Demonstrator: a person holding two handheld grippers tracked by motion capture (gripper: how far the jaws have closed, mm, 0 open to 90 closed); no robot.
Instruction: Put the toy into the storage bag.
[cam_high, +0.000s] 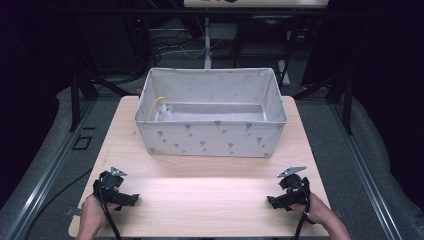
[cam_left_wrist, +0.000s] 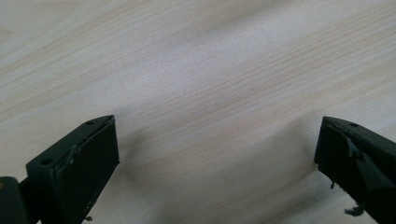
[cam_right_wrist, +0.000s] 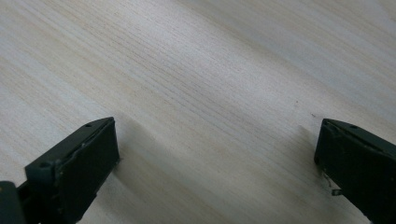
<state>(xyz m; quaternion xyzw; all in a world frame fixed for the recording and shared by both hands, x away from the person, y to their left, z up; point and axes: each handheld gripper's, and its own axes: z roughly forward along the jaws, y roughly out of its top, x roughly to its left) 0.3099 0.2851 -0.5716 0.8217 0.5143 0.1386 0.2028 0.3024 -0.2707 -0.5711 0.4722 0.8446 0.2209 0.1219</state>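
- Resting low over the pale wood-grain bench (cam_high: 210, 200), both grippers have jaws spread wide w/ nothing between them; left gripper view and right gripper view each show bare wood in the gap.
- Left gripper (cam_high: 131, 200) sits at near-left corner of bench, jaws pointing inward toward centre; right gripper (cam_high: 272, 202) mirrors it at near-right corner, also pointing inward.
- Grippers are well apart from each other, bare bench between.
- Nearest thing to work on: the grey-white rectangular fabric bin w/ small dark printed motifs (cam_high: 210, 140), standing upright on far half of bench, open top.
- Bin lies straight ahead of both grippers, centred betw. them; long axis runs left-right across bench, so its near long wall faces the person.
- Neither hand is clearly nearer – approx. equal reach; left gripper lines up w/ bin's left end, right w/ its right end.
- Inside bin at back-left: a thin curved yellowish cord-like item (cam_high: 159, 103), beside something small & dark; can't tell what either is.
- Judgement: next move prob. a forward reach, each gripper to its own end of bin.
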